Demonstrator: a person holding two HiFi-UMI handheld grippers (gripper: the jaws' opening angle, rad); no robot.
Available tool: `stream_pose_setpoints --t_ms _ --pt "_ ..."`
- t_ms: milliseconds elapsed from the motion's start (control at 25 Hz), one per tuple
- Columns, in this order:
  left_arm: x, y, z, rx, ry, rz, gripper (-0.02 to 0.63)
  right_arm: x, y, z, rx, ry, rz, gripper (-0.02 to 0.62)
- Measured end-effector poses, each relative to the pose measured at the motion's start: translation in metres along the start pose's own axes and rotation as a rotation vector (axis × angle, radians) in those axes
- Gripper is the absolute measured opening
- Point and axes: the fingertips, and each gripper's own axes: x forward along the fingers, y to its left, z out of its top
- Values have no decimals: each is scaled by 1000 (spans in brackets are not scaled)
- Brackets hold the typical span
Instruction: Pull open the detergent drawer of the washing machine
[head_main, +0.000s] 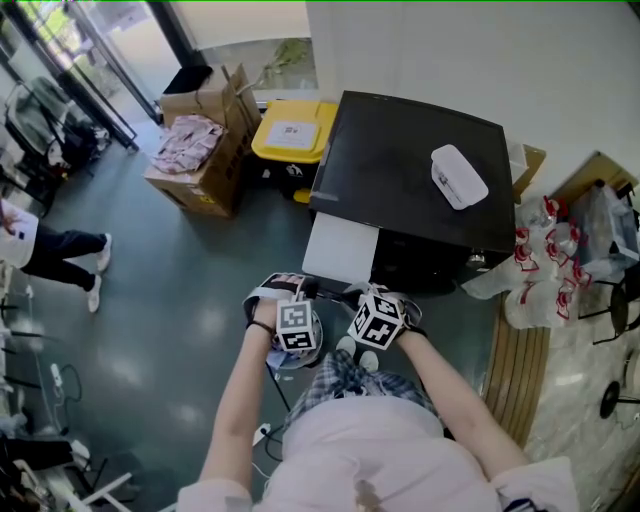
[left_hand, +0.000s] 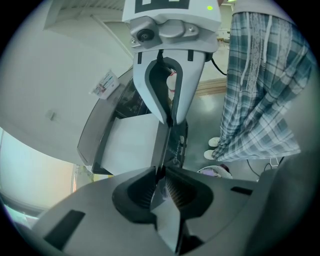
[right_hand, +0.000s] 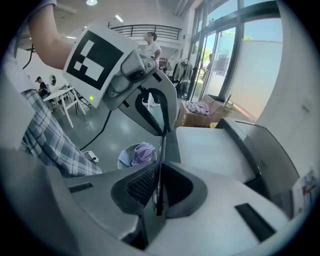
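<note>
Cardboard box (head_main: 200, 155) stuffed with pink and white packets sits on the grey floor at the far left, and a yellow-lidded bin (head_main: 293, 130) stands just beside it. Next along is the washing machine (head_main: 410, 160), black on top, pushed against the white wall, with a small white case (head_main: 458, 176) lying flat on its lid. The detergent drawer (head_main: 340, 248) sticks out of the machine's front at its left side, pulled well clear and showing a broad white surface. Its thin front edge faces the person, who stands right before it in plaid trousers (head_main: 345, 375).

The left gripper (head_main: 300, 300) comes at that front edge from the left, and in the left gripper view its jaws (left_hand: 162, 182) are clenched on the dark panel, with the white drawer (left_hand: 130, 145) running away behind it. The right gripper (head_main: 368, 300) meets the same edge from the other side, facing its partner. In the right gripper view its jaws (right_hand: 159, 192) are pinched tight on the thin panel, with the drawer (right_hand: 212, 150) stretching off to the right. A basket of purple laundry (right_hand: 136, 152) shows on the floor below. Crumpled plastic bags (head_main: 545, 260) are heaped to the right of the machine, above a strip of wooden slats (head_main: 520, 370).
</note>
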Motion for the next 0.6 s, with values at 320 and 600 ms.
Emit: stream_pose_setpoints --t_ms 320,600 --pt "-12 -25 -2 -9 2 -19 77 -3 28 1 -8 -2 33 48" --pt "-22 -46 -7 -25 8 -25 77 -2 53 4 -3 -22 75 48"
